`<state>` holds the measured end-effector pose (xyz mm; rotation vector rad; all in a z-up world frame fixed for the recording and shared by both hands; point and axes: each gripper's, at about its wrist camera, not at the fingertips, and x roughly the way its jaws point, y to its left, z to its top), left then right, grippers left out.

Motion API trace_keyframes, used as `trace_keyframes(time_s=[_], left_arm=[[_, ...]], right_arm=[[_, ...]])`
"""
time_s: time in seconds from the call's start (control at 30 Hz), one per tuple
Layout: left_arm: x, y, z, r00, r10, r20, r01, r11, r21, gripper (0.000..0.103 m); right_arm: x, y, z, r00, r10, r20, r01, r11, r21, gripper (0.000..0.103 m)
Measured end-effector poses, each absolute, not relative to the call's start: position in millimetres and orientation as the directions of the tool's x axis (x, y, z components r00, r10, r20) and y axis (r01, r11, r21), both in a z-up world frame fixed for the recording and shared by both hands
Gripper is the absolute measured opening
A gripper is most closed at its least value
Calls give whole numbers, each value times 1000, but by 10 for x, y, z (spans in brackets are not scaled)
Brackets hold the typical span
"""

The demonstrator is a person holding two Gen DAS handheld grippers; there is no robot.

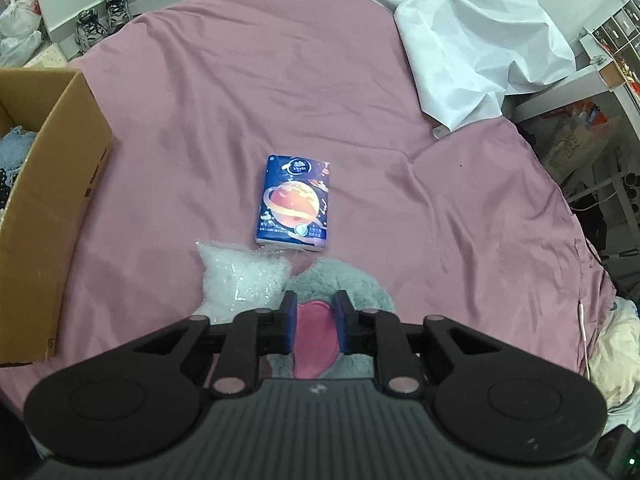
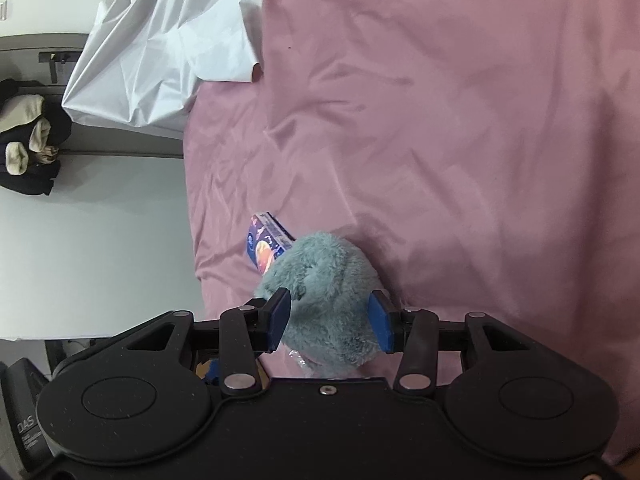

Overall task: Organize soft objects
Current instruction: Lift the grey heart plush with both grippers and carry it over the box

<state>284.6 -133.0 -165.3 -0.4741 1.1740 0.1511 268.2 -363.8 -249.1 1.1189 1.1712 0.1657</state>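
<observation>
The left gripper (image 1: 316,322) pinches the pink part of a grey-blue plush toy (image 1: 344,280) lying near the front edge of the pink bedsheet (image 1: 280,80). The right gripper (image 2: 330,322) clamps the toy's furry body. A clear plastic bag (image 1: 240,276) touches the toy; a blue tissue pack (image 1: 294,202) lies just beyond. A cardboard box (image 1: 52,184) stands at the left edge.

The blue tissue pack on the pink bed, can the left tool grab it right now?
Probably not yet. The left tool is shut on the fuzzy grey toy's pink part, so it is full. The tissue pack lies just beyond, with nothing on top of it; the toy must go first.
</observation>
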Motion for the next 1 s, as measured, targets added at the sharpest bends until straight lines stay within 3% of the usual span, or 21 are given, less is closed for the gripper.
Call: trace_keyframes(time_s=[0.1,0.3,0.5,0.77,1.0], left_arm=[[2838,-1333,-1630,380,-130,-916,-350,896,-273,17],[2829,-1374,-1565,379,-134,-916,-319,910,-265,20],[2816,-1454,-1560,395,-121,-911,-298,921,-251,23],[2767,-1389,-1761,363,-95,-927,-327,919,-222,24],[2747,-1361,-1784,361,-92,-928,-358,905,-229,22]], right_arm=[[2688,-3634,-2523,439,618,-652,437,487,756,43],[2681,-3526,-2553,411,623,-666,431,511,744,30],[2662,-3519,-2524,412,627,-661,424,511,748,27],[2664,-3524,-2543,410,626,-663,427,511,746,26],[2707,-3477,-2517,396,623,-674,399,545,738,33]])
